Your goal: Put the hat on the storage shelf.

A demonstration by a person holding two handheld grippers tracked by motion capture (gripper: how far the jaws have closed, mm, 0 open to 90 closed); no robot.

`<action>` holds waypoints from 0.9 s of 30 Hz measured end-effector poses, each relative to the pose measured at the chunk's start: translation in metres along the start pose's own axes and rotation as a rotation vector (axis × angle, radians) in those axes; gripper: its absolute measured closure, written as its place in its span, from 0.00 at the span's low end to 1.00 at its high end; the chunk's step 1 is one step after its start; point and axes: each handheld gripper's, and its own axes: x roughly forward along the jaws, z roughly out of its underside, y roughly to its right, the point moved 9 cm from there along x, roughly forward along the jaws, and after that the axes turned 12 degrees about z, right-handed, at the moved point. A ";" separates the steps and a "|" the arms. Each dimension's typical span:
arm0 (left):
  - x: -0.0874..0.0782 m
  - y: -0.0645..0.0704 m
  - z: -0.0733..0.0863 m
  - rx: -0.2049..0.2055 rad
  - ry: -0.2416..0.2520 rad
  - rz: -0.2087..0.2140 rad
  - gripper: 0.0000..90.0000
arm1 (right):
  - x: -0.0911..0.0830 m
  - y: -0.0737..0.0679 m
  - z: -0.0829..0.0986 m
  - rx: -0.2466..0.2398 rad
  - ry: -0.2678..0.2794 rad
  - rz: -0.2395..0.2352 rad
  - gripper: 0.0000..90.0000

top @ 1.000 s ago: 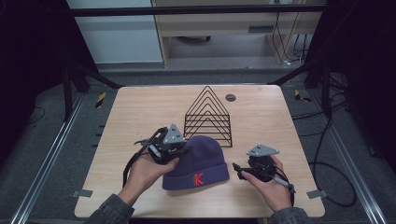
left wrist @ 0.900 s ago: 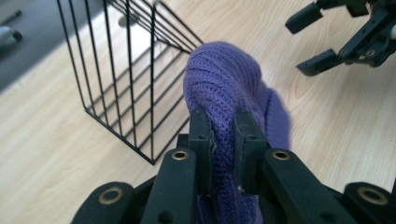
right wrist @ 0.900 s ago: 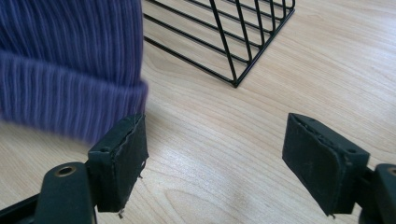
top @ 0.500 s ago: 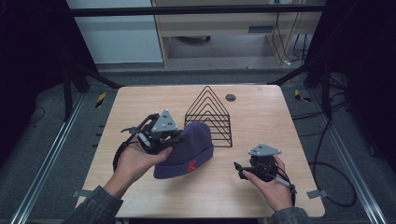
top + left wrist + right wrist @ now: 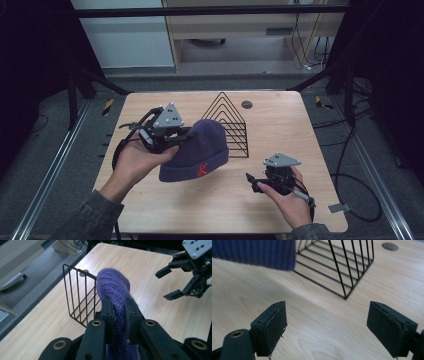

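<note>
Left claw (image 5: 117, 315) clamped on purple beanie (image 5: 200, 150), lifting its crown off the worktop (image 5: 280, 125) beside the wire rack (image 5: 230, 120) | right claw (image 5: 327, 332) jaws apart, empty, low nearby, likely ready to assist.

Purple knit beanie (image 5: 200, 150) with red "K" on the cuff is hanging tilted, crown pinched between the left gripper's (image 5: 119, 312) fingers, cuff edge facing down toward the surface (image 5: 280, 130). It is sitting just beside the black wire rack (image 5: 231, 125).
</note>
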 end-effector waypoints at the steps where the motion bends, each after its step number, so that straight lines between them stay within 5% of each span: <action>1: -0.001 0.000 -0.002 0.004 0.000 0.002 0.89 | -0.002 -0.001 -0.004 -0.004 0.012 -0.005 0.19; 12: -0.013 -0.003 -0.034 0.070 0.025 0.018 0.89 | -0.030 -0.019 -0.043 -0.023 0.089 -0.121 0.18; 27: -0.023 -0.021 -0.071 0.094 0.065 0.013 0.89 | -0.045 -0.014 -0.094 -0.065 0.157 -0.155 0.22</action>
